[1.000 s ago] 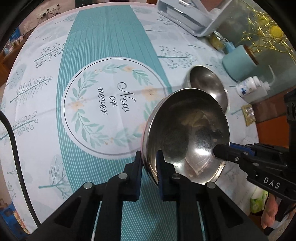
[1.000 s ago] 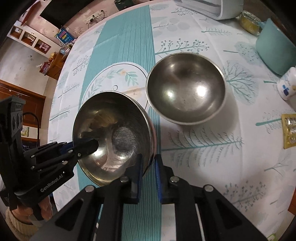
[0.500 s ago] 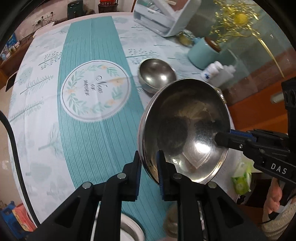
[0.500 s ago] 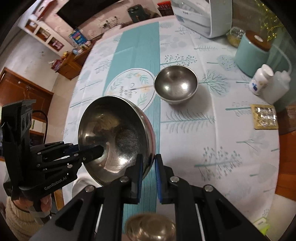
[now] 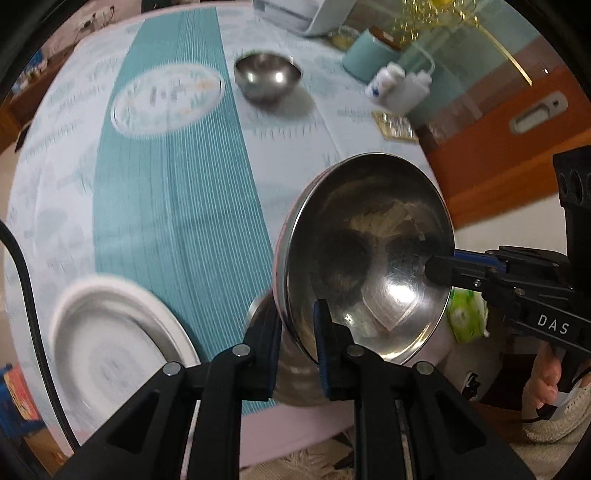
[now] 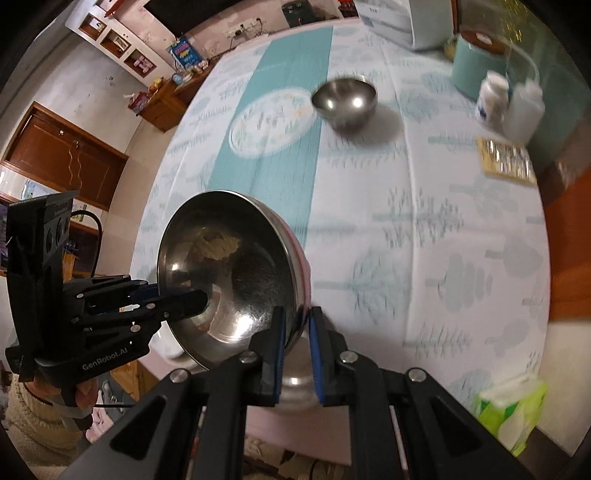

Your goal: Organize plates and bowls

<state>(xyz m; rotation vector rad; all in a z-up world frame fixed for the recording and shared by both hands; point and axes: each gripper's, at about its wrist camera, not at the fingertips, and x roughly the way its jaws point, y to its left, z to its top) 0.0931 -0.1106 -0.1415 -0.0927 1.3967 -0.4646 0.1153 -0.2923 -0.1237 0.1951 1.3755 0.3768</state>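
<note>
A large steel bowl (image 5: 369,258) (image 6: 229,273) hangs tilted in the air over the table's near edge. My left gripper (image 5: 297,332) is shut on its near rim. My right gripper (image 6: 296,328) is shut on the opposite rim and shows in the left wrist view as a black finger (image 5: 443,273) reaching inside the bowl. Right under the held bowl a second steel bowl (image 5: 291,376) (image 6: 295,384) stands at the table edge. A white plate (image 5: 110,332) lies to its left. A smaller steel bowl (image 5: 267,75) (image 6: 345,99) stands far off on the cloth.
At the table's far right stand a teal canister (image 6: 476,62), two white bottles (image 6: 491,99) and a flat gold box (image 6: 506,166). A green tissue pack (image 6: 513,410) lies near the front right edge. A white appliance (image 5: 303,14) sits at the back.
Both grippers have carried the large bowl up and back toward the near table edge. The small bowl has receded. The white plate and a second steel bowl have come into view below.
</note>
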